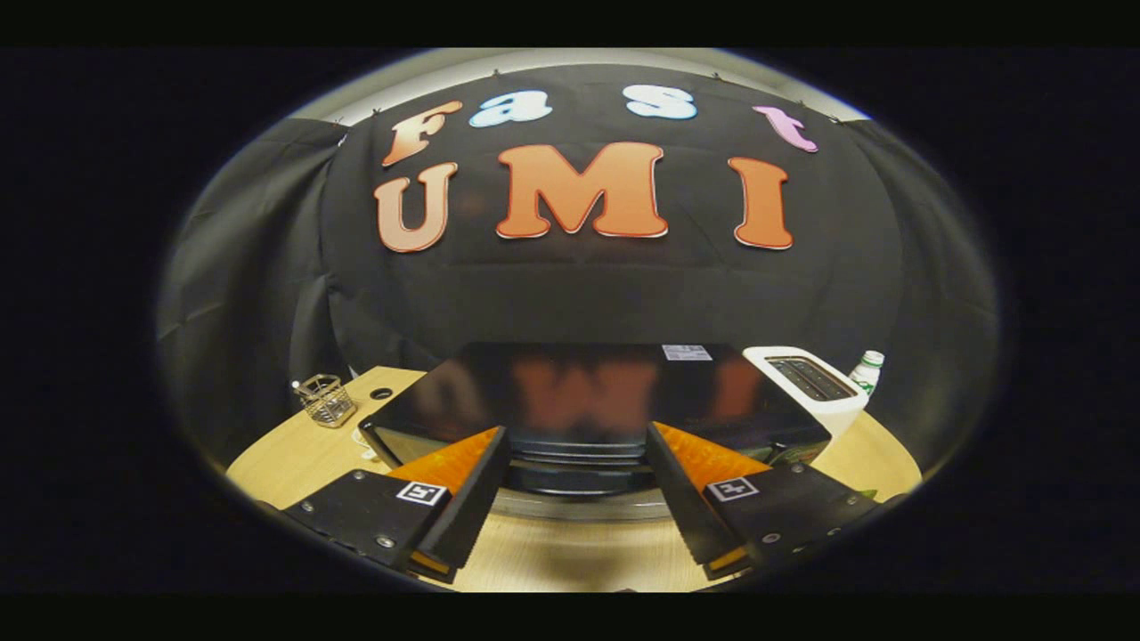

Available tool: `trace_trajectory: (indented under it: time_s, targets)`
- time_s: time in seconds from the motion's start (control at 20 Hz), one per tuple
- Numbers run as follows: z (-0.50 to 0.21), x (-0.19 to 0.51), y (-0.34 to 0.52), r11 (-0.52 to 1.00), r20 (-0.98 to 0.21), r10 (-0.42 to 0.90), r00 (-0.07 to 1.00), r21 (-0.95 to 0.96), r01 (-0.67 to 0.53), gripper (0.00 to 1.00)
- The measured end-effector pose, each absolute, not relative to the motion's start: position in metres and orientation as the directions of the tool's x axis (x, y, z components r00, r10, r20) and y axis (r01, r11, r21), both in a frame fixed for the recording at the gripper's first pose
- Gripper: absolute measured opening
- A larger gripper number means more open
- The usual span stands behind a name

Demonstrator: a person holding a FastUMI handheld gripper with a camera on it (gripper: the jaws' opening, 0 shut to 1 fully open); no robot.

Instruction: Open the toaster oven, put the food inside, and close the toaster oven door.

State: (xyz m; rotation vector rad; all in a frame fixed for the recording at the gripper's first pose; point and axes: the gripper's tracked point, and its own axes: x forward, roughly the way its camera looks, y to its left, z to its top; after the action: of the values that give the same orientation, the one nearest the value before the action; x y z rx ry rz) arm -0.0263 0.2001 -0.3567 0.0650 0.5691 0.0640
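Observation:
A black toaster oven [579, 392] with a glossy top stands on the wooden table [294, 454], just ahead of my fingers. Its front face and the silver bar along its door [579, 506] show between the fingers; the door looks shut. My gripper [577, 450] hovers above the oven's front, open, with nothing between its fingers. The left finger [472, 499] and the right finger [681, 503] stand wide apart, one to each side of the oven's front middle. I cannot make out the food.
A white slot toaster [810, 383] stands to the right of the oven, with a white bottle with a green cap [867, 369] behind it. A small wire basket [325, 401] sits on the table to the left. Black cloth walls close the back.

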Motion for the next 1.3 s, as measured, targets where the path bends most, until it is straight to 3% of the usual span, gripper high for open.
trace_trajectory:
  time_s: [0.15,0.3,0.4,0.6,0.7,0.95,1.3]
  targets:
    - [-0.354,-0.047,0.203,0.992,-0.532,0.121,0.838,0.098,-0.081,0.83]
    - [-0.355,-0.072,0.206,0.985,-0.577,0.171,0.799,0.126,-0.119,0.83]
    - [-0.362,-0.097,0.21,0.975,-0.643,0.214,0.735,0.185,-0.122,0.82]
    - [-0.411,-0.163,0.217,0.937,-0.817,0.285,0.501,0.348,0.035,0.82]
    - [-0.428,-0.175,0.21,0.926,-0.842,0.283,0.459,0.364,0.097,0.82]
    - [-0.459,-0.212,0.206,0.955,-0.903,0.25,0.349,0.29,0.067,0.78]
    - [-0.446,-0.203,0.19,0.942,-0.89,0.303,0.34,0.334,0.035,0.77]
